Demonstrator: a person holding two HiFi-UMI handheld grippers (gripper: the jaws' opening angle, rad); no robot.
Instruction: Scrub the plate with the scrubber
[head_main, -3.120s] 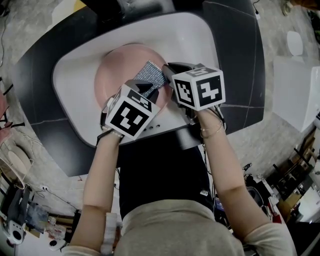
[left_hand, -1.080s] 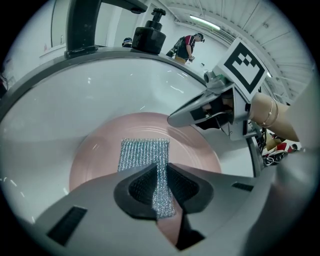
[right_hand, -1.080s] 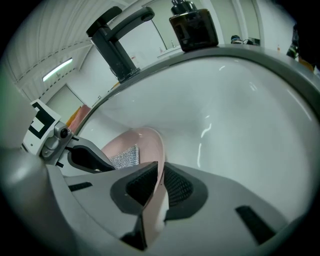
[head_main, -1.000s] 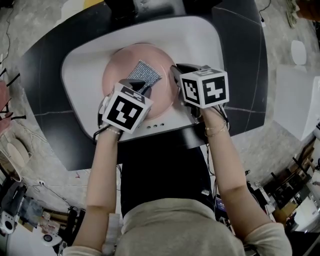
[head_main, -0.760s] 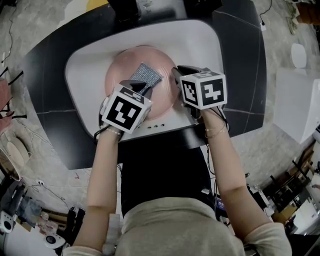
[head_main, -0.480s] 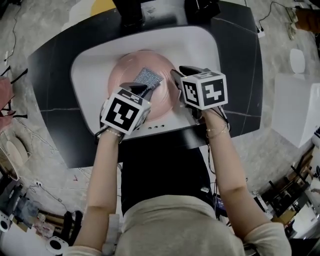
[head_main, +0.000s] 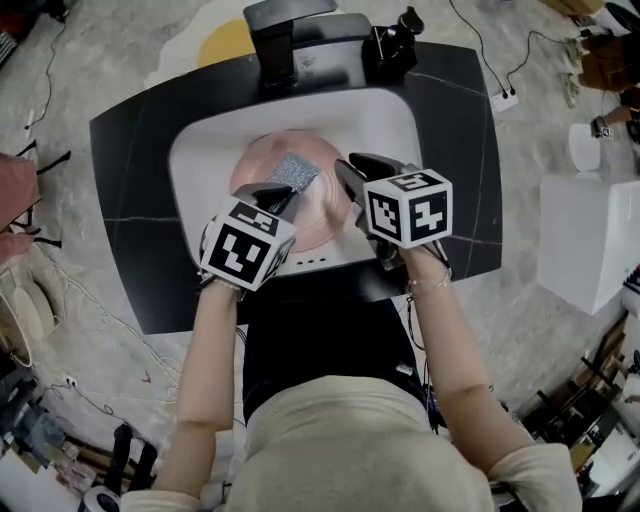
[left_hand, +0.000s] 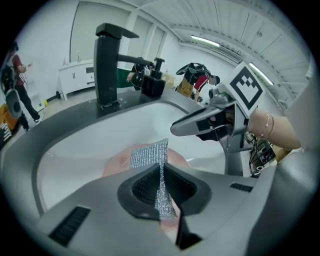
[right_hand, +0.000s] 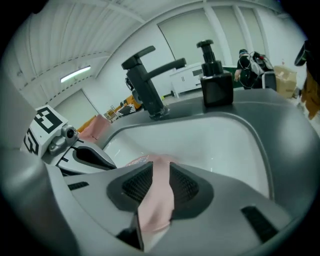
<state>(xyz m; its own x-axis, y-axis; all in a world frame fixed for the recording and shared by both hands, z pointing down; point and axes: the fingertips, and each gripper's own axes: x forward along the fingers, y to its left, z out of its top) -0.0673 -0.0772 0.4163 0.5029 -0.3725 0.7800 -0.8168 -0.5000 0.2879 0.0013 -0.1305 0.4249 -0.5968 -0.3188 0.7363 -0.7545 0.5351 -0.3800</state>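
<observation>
A pink plate (head_main: 258, 165) lies in the white sink (head_main: 200, 170). My left gripper (head_main: 284, 192) is shut on a silver mesh scrubber (head_main: 296, 170), which hangs over the plate's middle. In the left gripper view the scrubber (left_hand: 149, 155) is pinched edge-on between the pads, with the plate (left_hand: 117, 162) below it. My right gripper (head_main: 346, 172) is at the plate's right rim. Its jaws have just been closing a little but stand apart, and the pink plate (right_hand: 157, 200) shows in the gap between them. Whether the pads touch it I cannot tell.
A black faucet (head_main: 290, 40) and a black soap dispenser (head_main: 395, 40) stand behind the sink on the dark counter (head_main: 130, 200). A white box (head_main: 590, 240) sits to the right on the floor. Cables and gear lie around the counter.
Both grippers have risen above the sink, and the scrubber has come up off the plate with the left one. The sink looks smaller in the head view.
</observation>
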